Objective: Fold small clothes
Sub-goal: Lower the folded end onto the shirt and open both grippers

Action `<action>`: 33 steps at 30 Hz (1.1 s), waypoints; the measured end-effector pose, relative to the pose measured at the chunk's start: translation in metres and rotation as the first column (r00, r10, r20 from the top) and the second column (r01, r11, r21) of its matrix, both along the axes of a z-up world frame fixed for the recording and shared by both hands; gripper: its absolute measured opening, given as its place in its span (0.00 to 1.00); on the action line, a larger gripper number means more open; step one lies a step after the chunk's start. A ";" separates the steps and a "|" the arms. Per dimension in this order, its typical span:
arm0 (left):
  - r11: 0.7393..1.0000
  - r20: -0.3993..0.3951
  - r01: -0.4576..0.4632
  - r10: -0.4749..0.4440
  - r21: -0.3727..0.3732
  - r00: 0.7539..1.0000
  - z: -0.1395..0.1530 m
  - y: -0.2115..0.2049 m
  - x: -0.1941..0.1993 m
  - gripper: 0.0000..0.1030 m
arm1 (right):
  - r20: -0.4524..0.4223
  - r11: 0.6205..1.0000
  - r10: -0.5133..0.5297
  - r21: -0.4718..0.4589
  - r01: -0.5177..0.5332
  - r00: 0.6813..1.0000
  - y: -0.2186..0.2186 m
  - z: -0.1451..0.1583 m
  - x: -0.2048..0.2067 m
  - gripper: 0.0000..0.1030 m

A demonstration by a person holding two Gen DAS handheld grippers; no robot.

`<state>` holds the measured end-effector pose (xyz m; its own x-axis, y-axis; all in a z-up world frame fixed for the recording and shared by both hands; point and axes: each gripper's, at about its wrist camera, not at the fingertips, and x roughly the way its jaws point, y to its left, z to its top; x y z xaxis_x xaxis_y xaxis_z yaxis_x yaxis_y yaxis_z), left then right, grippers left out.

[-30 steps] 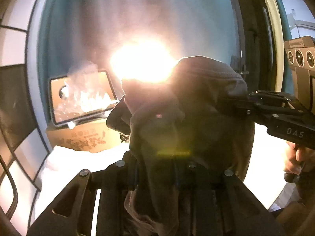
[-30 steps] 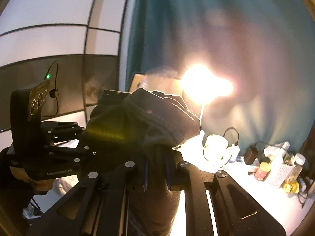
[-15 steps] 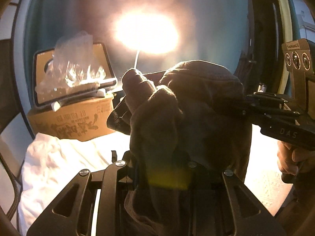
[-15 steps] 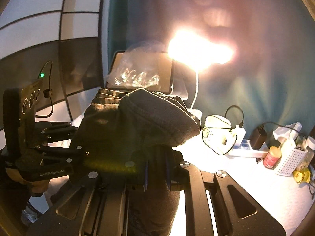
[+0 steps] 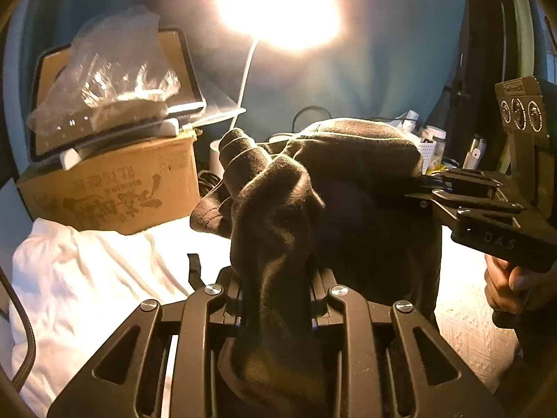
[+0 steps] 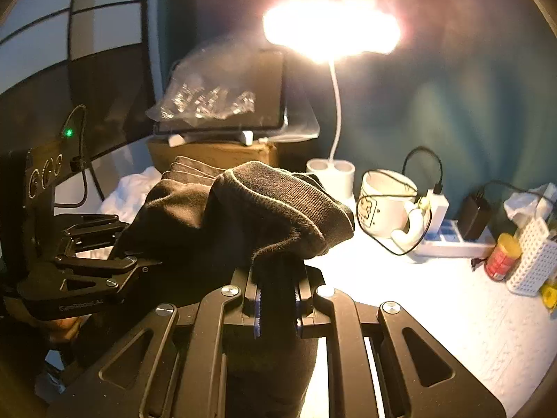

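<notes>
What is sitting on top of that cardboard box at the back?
On the cardboard box a dark tablet leans on a white stand, with a crinkled clear plastic bag draped over its front. The bag hides most of the screen, so what it shows cannot be seen.

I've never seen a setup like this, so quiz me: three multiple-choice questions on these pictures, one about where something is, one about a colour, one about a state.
1. What does the tablet rest on?
A. a cardboard box
B. the mug
C. the white cloth

2. What colour is the garment?
A. white
B. dark brown
C. red

3. How is the garment held?
A. lying flat on the table
B. by one gripper only
C. clamped in both grippers

Answers:
1 A, it stands on the box.
2 B, dark brown under the lamp.
3 C, the left gripper and right gripper each pinch it.
</notes>
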<state>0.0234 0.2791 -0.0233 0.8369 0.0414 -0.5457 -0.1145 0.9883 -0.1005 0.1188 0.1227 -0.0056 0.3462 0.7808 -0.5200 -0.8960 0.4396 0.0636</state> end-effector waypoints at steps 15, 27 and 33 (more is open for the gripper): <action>0.998 -0.165 -0.031 0.020 -0.063 0.986 -0.045 0.024 0.047 0.24 | -0.134 0.997 -0.012 -0.071 0.002 0.991 0.029 -0.056 0.050 0.14; 0.988 -0.323 -0.092 0.047 -0.125 0.945 -0.073 0.038 0.082 0.29 | -0.251 0.992 -0.029 -0.125 -0.003 0.967 0.044 -0.100 0.081 0.14; 0.983 -0.324 -0.109 0.057 -0.145 0.944 -0.075 0.041 0.086 0.30 | -0.350 0.991 -0.037 -0.133 -0.011 0.936 0.047 -0.111 0.101 0.16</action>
